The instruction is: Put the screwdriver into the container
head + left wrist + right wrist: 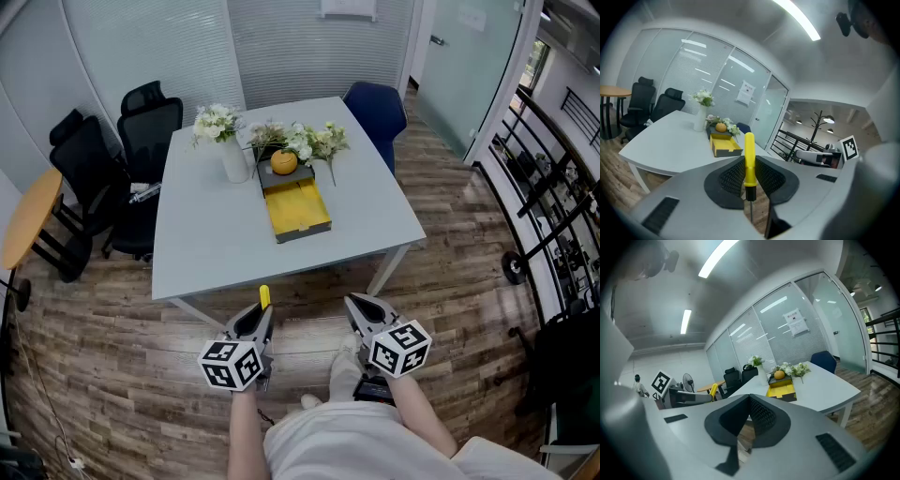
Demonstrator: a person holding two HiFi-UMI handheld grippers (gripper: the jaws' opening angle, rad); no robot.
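A screwdriver with a yellow handle (pixel 264 297) stands between the jaws of my left gripper (pixel 265 315), handle pointing away from me and the metal shaft toward the camera. In the left gripper view the pads press both sides of the handle (pixel 749 159). The container (pixel 298 211), a dark tray with a yellow inside, lies on the white table (pixel 216 244) ahead, well beyond both grippers. My right gripper (pixel 354 305) is level with the left one, short of the table's near edge. Its jaws (pixel 749 401) meet at the tips with nothing between them.
A white vase of flowers (pixel 234 159), an orange (pixel 283 161) and more flowers stand behind the container. Black office chairs (pixel 103 169) are to the left of the table, a blue chair (pixel 380 112) at its far end. A railing (pixel 553 206) runs along the right.
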